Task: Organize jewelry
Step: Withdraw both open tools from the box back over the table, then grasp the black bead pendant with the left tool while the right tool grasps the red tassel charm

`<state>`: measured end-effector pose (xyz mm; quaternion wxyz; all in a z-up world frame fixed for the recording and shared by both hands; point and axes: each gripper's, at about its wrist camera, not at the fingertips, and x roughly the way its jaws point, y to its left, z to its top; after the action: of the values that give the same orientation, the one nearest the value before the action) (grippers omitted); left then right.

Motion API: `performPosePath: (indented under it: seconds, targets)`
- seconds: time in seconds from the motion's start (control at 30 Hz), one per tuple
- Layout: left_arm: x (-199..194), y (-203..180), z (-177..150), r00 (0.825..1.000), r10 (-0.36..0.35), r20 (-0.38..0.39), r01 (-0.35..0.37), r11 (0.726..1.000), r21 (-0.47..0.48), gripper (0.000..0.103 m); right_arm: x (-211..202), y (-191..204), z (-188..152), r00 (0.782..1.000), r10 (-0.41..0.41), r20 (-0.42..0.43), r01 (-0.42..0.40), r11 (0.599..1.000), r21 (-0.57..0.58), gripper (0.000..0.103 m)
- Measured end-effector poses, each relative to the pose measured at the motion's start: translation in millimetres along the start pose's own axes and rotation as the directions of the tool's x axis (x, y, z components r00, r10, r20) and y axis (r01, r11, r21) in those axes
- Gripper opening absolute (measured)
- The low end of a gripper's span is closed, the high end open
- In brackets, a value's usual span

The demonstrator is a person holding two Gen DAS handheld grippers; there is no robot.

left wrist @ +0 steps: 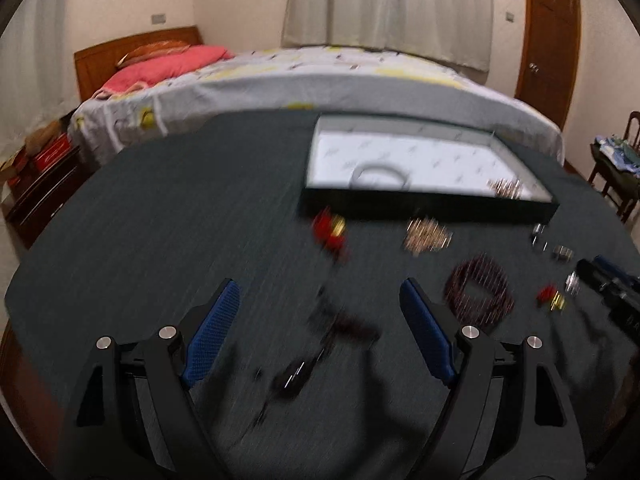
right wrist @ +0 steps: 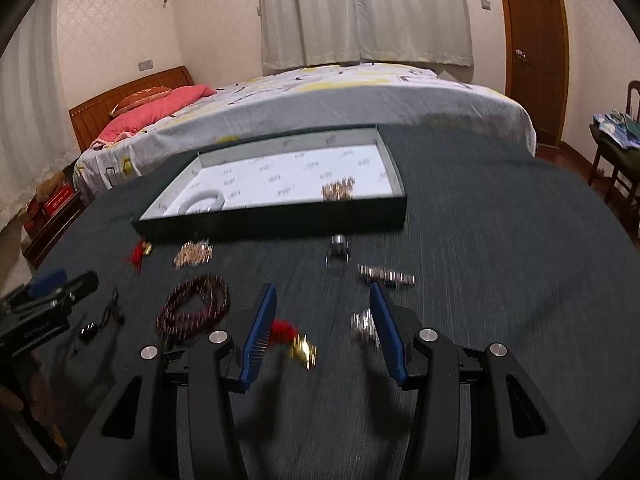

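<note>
A dark tray (left wrist: 424,209) (right wrist: 272,227) with a white lining holds a white bangle (left wrist: 379,175) (right wrist: 202,202) and a gold bead bracelet (left wrist: 506,188) (right wrist: 339,190). Loose jewelry lies on the dark cloth in front of it. My left gripper (left wrist: 320,300) is open and empty over a dark earring pair (left wrist: 344,326). My right gripper (right wrist: 323,304) is open and empty, with a red-tassel gold charm (right wrist: 298,340) and a silver ring (right wrist: 363,326) between its fingers. A dark red bead bracelet (left wrist: 480,292) (right wrist: 194,308) lies between the two grippers.
Also on the cloth are a second gold bead bracelet (left wrist: 427,236) (right wrist: 193,254), another red tassel charm (left wrist: 330,232) (right wrist: 141,254), a silver chain (right wrist: 386,276) and a silver ring (right wrist: 339,246). A bed (left wrist: 320,88) stands behind the table. A chair (right wrist: 616,152) is at right.
</note>
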<state>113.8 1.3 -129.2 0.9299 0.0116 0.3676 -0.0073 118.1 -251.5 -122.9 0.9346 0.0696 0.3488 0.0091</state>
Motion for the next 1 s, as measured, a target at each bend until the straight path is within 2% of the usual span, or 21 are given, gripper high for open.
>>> performPosePath:
  seconds: [0.07, 0.27, 0.4, 0.5, 0.8, 1.0]
  targets:
    - [-1.4, 6.4, -11.0, 1.0, 0.016, -0.021, -0.017, 1.0, -0.009, 0.08, -3.2, 1.4, -5.1, 1.0, -0.006, -0.002, 0.006, 1.0, -0.009, 0.048]
    - [6.0, 10.0, -18.2, 0.999, 0.001, -0.045, -0.002, 1.0, -0.019, 0.08, -5.8, 6.7, -12.9, 1.0, 0.004, -0.012, -0.004, 1.0, -0.01, 0.048]
    - [9.9, 9.8, -22.2, 0.998, -0.006, -0.064, 0.005, 1.0, -0.008, 0.075, -5.5, 11.5, -13.5, 1.0, 0.017, -0.011, -0.017, 1.0, -0.014, 0.048]
    - [12.5, 13.2, -25.4, 0.996, -0.005, -0.085, 0.005, 1.0, 0.001, 0.063, -4.5, 11.6, -15.0, 1.0, 0.024, -0.014, -0.024, 1.0, -0.009, 0.048]
    - [13.6, 14.8, -35.5, 0.994, -0.034, -0.109, 0.036, 0.999, 0.018, 0.051, -6.2, 11.6, -14.5, 1.0, 0.03, -0.01, -0.03, 1.0, -0.002, 0.048]
    - [12.0, 10.2, -36.8, 0.993, -0.065, -0.103, 0.07, 0.997, 0.042, 0.036, -6.3, 12.9, -14.1, 0.999, 0.032, -0.011, -0.032, 0.999, 0.0, 0.048]
